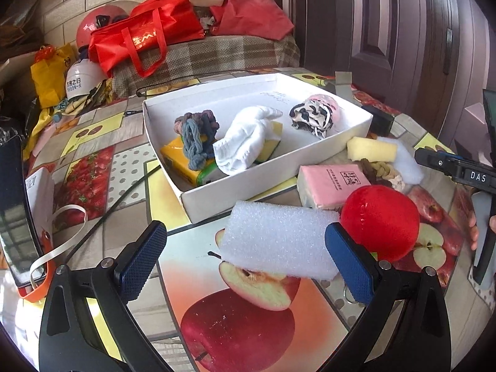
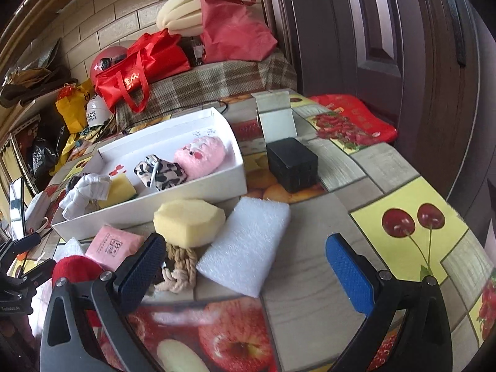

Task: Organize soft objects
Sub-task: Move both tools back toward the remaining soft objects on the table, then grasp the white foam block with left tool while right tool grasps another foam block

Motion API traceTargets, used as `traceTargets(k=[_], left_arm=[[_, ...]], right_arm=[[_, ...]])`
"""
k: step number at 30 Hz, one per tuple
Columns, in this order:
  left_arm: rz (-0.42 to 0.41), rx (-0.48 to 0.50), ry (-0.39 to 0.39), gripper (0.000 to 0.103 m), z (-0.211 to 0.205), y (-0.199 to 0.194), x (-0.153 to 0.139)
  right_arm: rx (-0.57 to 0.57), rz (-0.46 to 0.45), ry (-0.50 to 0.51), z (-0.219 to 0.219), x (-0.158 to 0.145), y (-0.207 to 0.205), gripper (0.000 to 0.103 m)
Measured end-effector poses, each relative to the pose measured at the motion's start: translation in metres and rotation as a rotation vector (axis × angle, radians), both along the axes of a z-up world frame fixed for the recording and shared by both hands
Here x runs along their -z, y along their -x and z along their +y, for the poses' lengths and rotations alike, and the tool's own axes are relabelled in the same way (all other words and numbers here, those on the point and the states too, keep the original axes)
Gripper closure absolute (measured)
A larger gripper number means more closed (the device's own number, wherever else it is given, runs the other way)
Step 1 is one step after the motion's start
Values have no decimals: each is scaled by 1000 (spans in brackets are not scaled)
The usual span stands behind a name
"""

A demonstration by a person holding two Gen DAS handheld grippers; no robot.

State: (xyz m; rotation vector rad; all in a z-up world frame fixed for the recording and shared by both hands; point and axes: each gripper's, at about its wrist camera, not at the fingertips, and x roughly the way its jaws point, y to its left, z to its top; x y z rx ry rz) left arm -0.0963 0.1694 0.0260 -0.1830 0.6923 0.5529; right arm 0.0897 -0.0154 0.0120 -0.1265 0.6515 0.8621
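A white foam block (image 1: 279,245) lies on the table between the fingers of my open left gripper (image 1: 245,248), its right end close to the right finger. A red plush ball (image 1: 381,220) and a pink tissue pack (image 1: 333,189) sit just beyond. In the right wrist view my open right gripper (image 2: 246,248) straddles a second white foam block (image 2: 248,241). A yellow sponge (image 2: 189,220) and a braided rope (image 2: 179,266) lie by its left finger. The white box (image 2: 186,192) holds a pink plush (image 2: 201,155), leopard-print fabric (image 2: 161,172), a white sock (image 1: 245,142) and scrunchies (image 1: 195,136).
A black box (image 2: 293,164) and a standing white card (image 2: 276,117) lie right of the white box. A black cable (image 1: 124,195) runs along its left side. A dark screen (image 1: 15,210) stands at the far left. Red bags (image 1: 145,37) lie on a sofa behind.
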Motion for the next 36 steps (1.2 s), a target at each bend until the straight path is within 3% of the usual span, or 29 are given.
traceTargets(k=[3, 6, 11, 19, 24, 30, 33, 34, 36], left_arm=[[33, 20, 26, 0, 1, -3, 5], [52, 34, 33, 0, 0, -6, 8], [61, 44, 45, 0, 1, -7, 10], [49, 79, 85, 0, 3, -8, 10], [43, 130, 32, 0, -12, -10, 5], [167, 119, 44, 0, -9, -27, 22], [176, 114, 33, 2, -10, -27, 24], [172, 111, 35, 10, -9, -26, 24], [157, 89, 50, 13, -5, -22, 23]], right_arm=[[5, 63, 47, 1, 9, -8, 1], [-4, 110, 88, 6, 17, -14, 9], [-9, 142, 69, 16, 17, -20, 11], [-8, 102, 139, 35, 18, -16, 12], [2, 120, 111, 28, 17, -20, 18], [-1, 99, 152, 36, 18, -16, 17], [-2, 71, 198, 43, 19, -12, 17], [-3, 63, 207, 44, 19, -10, 19], [-13, 51, 196, 43, 18, -8, 42]])
